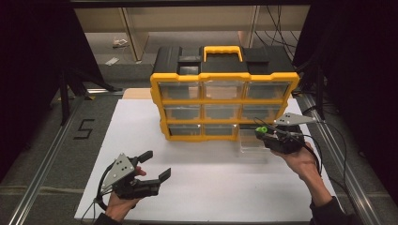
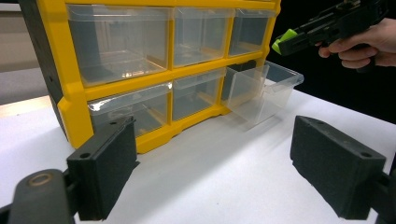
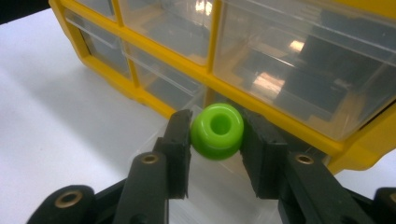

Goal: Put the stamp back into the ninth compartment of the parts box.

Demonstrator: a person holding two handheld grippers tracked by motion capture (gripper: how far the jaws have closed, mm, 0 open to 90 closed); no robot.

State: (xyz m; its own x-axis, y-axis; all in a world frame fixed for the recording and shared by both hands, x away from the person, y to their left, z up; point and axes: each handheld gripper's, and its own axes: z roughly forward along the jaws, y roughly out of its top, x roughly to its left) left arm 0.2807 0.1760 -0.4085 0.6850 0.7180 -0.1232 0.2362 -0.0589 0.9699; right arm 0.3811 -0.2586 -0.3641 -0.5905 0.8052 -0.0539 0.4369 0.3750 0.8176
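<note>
A yellow and black organizer (image 1: 224, 105) with clear drawers stands upright on the white table (image 1: 141, 136). Its bottom right clear drawer (image 1: 253, 140) (image 2: 261, 91) is pulled out onto the table. My right gripper (image 1: 261, 130) (image 3: 217, 133) hovers above that drawer, shut on a green bead with a hole (image 3: 217, 130) (image 1: 262, 129) (image 2: 284, 40). My left gripper (image 1: 155, 164) (image 2: 215, 168) rests low at the front left of the table, jaws wide open with nothing between them, facing the organizer (image 2: 154, 70).
The white table top has bare room in front of the organizer and between my hands. A metal rail (image 1: 42, 173) runs along the left, another at the right. A "5" mark (image 1: 83, 128) lies on the grey floor mat at left.
</note>
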